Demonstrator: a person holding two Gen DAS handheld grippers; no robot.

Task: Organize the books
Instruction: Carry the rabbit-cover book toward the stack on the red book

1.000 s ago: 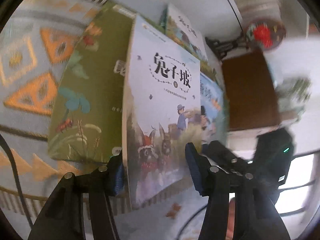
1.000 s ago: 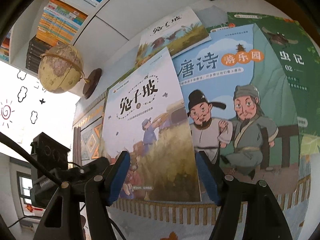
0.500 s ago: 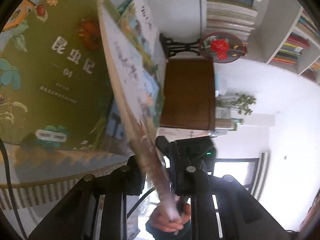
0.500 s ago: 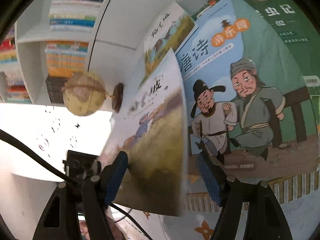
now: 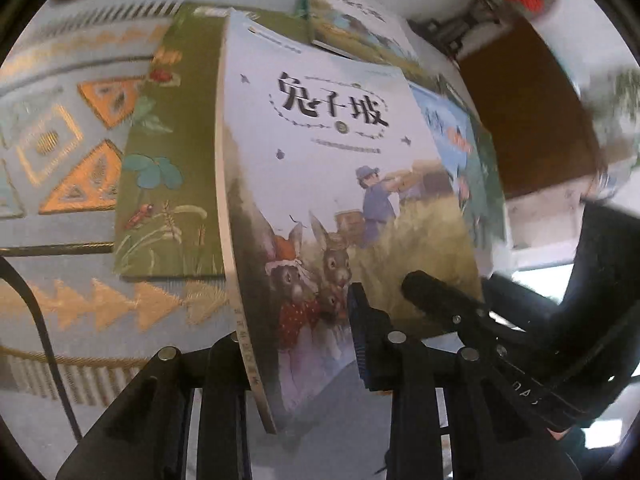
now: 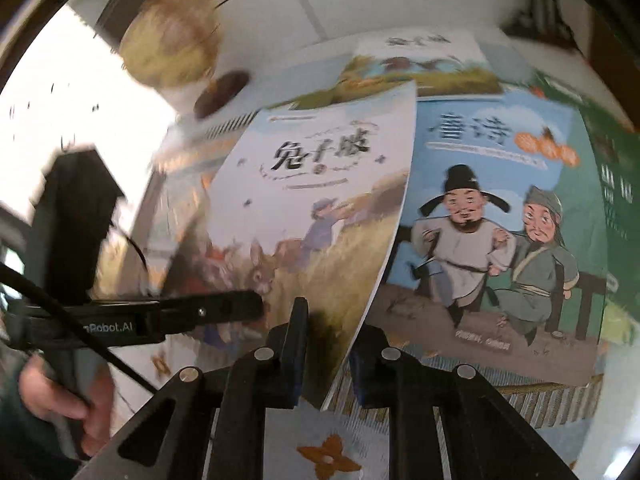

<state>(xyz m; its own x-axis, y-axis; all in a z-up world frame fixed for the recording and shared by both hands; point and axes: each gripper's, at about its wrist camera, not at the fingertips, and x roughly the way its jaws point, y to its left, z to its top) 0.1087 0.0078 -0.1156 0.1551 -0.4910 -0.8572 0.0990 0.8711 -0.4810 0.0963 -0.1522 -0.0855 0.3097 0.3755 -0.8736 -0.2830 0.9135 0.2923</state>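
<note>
The rabbit book (image 5: 336, 184), pale with two rabbits on its cover, is lifted off the other books and bows slightly. My left gripper (image 5: 296, 320) clamps its lower spine corner: one pad (image 5: 360, 336) lies on the cover and the other finger is behind the spine, while the jaws are opening a little. In the right wrist view the same rabbit book (image 6: 320, 208) has its lower right edge between the narrow jaws of my right gripper (image 6: 326, 336), which are closing on it. The left gripper's finger (image 6: 216, 310) shows across the cover.
Under it lie an olive insect book (image 5: 160, 184), a blue poetry book (image 6: 492, 216) with two cartoon men, a dark green book (image 6: 616, 200) and another book (image 6: 420, 68) at the back. A patterned cloth (image 5: 72, 160) covers the table. A globe (image 6: 168, 40) and a brown box (image 5: 520, 112) stand behind.
The book, seen almost edge-on half a second ago, now shows its cover again. My right jaws have narrowed from wide apart to close around its edge. Both views have swung.
</note>
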